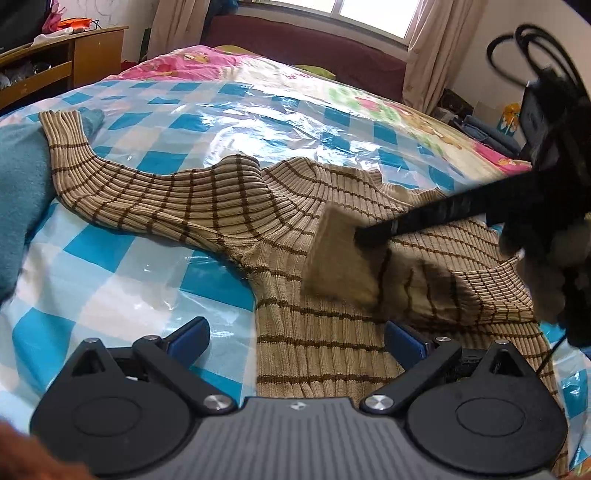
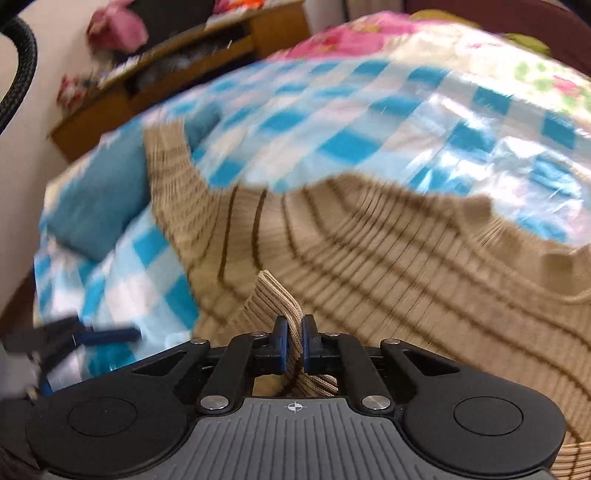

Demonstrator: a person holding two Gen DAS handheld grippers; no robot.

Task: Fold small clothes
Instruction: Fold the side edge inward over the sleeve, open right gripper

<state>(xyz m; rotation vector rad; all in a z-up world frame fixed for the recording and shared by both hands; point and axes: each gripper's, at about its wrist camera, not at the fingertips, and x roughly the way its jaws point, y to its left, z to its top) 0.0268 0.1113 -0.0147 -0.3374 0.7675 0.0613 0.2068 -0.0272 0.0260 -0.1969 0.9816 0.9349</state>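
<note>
Sweater (image 1: 229, 206), tan ribbed with brown stripes, lies mostly flat ahead of both grippers; folding looks barely begun. One sleeve stretches far left, unfolded. The right gripper (image 2: 292, 341) is clenched on the other cuff, carrying it across the body. The left gripper (image 1: 295, 338) hangs released just above the lower body. Beneath: a checked plastic sheet (image 1: 122, 247) over the bed; beyond, a wooden shelf (image 1: 85, 51) and window.

A blue-and-white checked plastic sheet (image 1: 122, 254) covers the bed. At nine o'clock lies a teal blanket (image 1: 18, 192). A wooden desk (image 1: 74, 55) stands at ten o'clock, a curtained window (image 1: 373, 11) at twelve, a pink floral quilt (image 1: 192, 62) below it.
</note>
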